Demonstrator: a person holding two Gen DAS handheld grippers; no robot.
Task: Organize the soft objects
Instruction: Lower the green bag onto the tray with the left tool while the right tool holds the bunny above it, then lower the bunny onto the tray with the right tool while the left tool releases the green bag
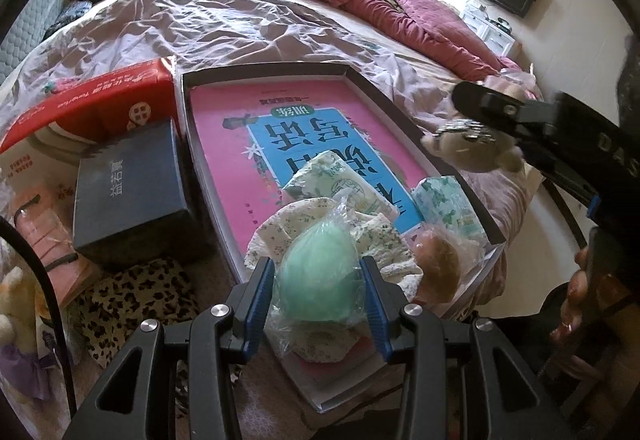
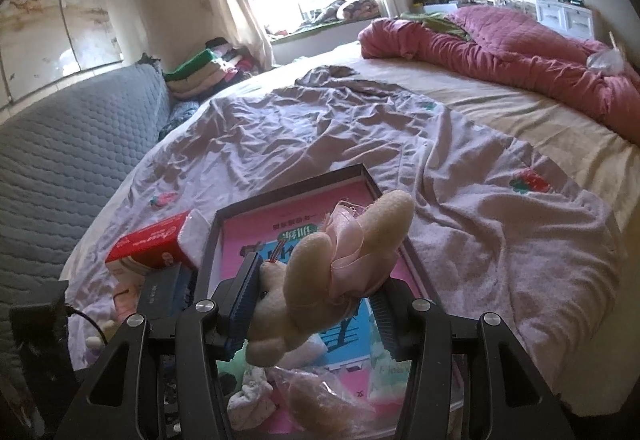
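1. Far left on the bed: red carton (image 1: 86,102) lying on its side, dark blue box (image 1: 130,192) in front of it, leopard-print cloth (image 1: 136,300) nearer the camera. All just beside the tray, none inside it.
2. Tray (image 1: 186,108), shallow w/ dark rim, sits on the wrinkled sheet (image 2: 440,168); pink book cover (image 1: 224,144) lines its floor. Far half bare, near end crowded.
3. Left gripper (image 1: 320,288): jaws partway shut, blue pads pressed on both sides of a green sponge in clear wrap (image 1: 320,276). Held over the tray's near end, above a floral cloth (image 1: 280,228).
4. Beyond/right of that in the tray: two green-print tissue packs (image 1: 340,184) and a brown bun-like thing in plastic (image 1: 436,260), all near each other.
5. Right gripper (image 2: 320,300): jaws about half wide, gripping a cream plush toy (image 2: 320,272) w/ a pink ribbon; toy hangs over the tray's middle.
6. Step, my read: both hands mid-carry, soft items going into the tray. Not yet set down.
7. Next prob calls for lowering each onto a bare pink patch, then spreading the jaws. Left has little room, so the pile under it is in the way; sliding farther in looks easier.
8. Risk: the two grippers are near each other over one tray, could bump. Red quilt (image 2: 500,48) far right, well apart, no issue.
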